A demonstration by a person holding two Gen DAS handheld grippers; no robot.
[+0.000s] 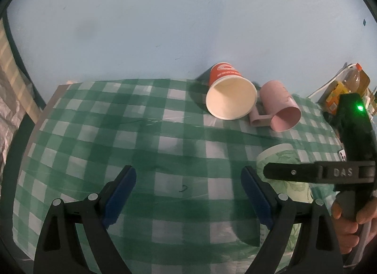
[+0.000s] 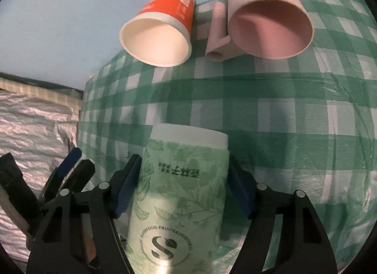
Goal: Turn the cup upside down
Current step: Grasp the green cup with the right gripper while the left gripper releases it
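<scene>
A green leaf-printed paper cup (image 2: 183, 194) lies between the fingers of my right gripper (image 2: 186, 179), which is shut on it; its white rim points away from the camera. In the left wrist view the same cup (image 1: 282, 156) shows at the right, held by the right gripper (image 1: 294, 172) above the checked cloth. My left gripper (image 1: 188, 194) is open and empty over the cloth. An orange paper cup (image 1: 229, 92) and a pink mug (image 1: 280, 109) lie on their sides at the table's far edge.
The table carries a green-and-white checked cloth (image 1: 117, 132) against a pale blue wall (image 1: 165, 26). A bottle and packets (image 1: 346, 85) stand at the far right. Crinkled silver sheeting (image 2: 30, 120) lies beyond the table's left edge.
</scene>
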